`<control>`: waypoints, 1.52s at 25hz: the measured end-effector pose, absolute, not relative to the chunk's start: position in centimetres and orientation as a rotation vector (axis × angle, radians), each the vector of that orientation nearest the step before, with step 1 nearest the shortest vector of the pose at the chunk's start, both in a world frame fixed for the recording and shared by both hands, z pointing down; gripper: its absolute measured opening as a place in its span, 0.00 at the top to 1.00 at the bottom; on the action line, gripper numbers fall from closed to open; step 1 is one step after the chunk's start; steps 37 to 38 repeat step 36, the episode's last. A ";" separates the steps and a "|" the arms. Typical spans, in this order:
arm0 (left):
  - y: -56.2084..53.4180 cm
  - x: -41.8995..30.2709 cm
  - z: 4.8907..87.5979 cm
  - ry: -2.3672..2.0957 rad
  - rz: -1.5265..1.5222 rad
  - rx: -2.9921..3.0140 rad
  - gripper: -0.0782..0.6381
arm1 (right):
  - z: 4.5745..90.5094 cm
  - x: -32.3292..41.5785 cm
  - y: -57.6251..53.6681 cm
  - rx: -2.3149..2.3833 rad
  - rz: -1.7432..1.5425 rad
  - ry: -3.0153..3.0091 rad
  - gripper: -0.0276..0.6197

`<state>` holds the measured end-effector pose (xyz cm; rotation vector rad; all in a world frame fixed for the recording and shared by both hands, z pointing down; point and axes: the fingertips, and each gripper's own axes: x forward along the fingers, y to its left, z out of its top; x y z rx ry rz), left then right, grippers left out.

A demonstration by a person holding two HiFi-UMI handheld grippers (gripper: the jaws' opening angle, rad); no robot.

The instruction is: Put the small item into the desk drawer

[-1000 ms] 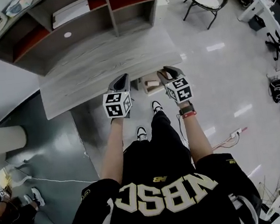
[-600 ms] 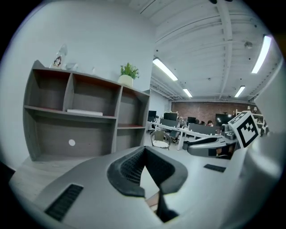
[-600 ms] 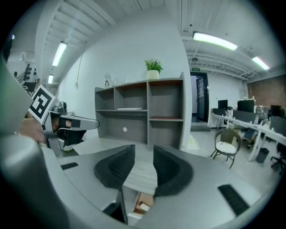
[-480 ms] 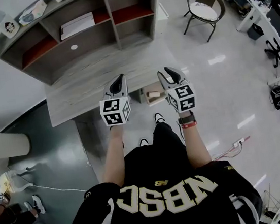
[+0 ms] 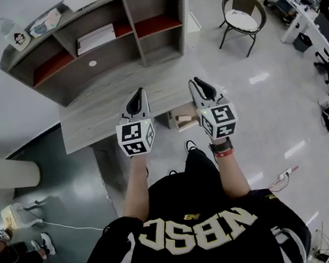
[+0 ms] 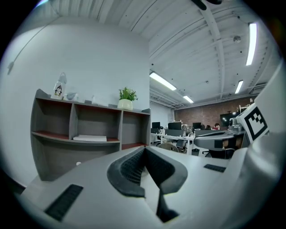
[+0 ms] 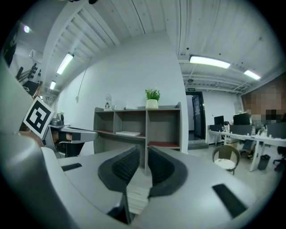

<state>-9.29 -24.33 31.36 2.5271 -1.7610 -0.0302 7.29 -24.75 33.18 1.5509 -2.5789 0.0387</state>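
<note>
Seen from the head view, both grippers are held side by side over the front edge of the grey wooden desk (image 5: 102, 115). My left gripper (image 5: 140, 92) is shut with nothing in it; its pads meet at the tips (image 6: 144, 150). My right gripper (image 5: 198, 82) is closing, with a narrow gap left between its pads (image 7: 143, 152) and nothing in that gap. Below the desk edge, between the two grippers, a light wooden drawer (image 5: 175, 123) stands pulled out. A small pale item (image 5: 185, 118) lies in it, too small to make out.
A shelf unit (image 5: 104, 39) rises at the back of the desk, with white papers (image 5: 95, 37), a potted plant (image 7: 152, 96) and a small bottle (image 5: 16, 37) on top. A chair (image 5: 241, 18) stands to the right. A white pillar (image 5: 4, 173) is at the left.
The right gripper's jaws have narrowed. Both grippers have lifted slightly and stay side by side over the desk's front edge; the head view has shifted so more of the shelf shows.
</note>
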 end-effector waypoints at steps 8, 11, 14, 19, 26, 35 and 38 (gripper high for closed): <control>-23.9 -9.4 29.4 -1.773 -0.094 2.542 0.88 | 30.1 7.4 -24.2 1.630 -0.018 -2.613 0.94; -23.7 -9.2 29.2 -1.775 -0.080 2.552 0.88 | 30.1 7.5 -24.2 1.643 0.019 -2.623 0.95; -23.5 -9.1 28.7 -1.759 -0.105 2.550 0.88 | 30.0 7.5 -24.3 1.643 0.021 -2.612 0.95; -23.4 -8.8 27.5 -1.745 -0.136 2.568 0.88 | 29.2 7.1 -24.1 1.635 -0.005 -2.656 0.95; -23.2 -8.2 27.5 -1.738 -0.124 2.591 0.88 | 29.1 7.0 -23.8 1.623 0.004 -2.671 0.95; -23.0 -7.7 27.7 -1.697 -0.186 2.607 0.88 | 28.9 6.9 -23.8 1.601 -0.023 -2.698 0.95; -23.0 -7.6 27.6 -1.689 -0.202 2.616 0.88 | 29.0 6.9 -23.9 1.599 -0.023 -2.697 0.95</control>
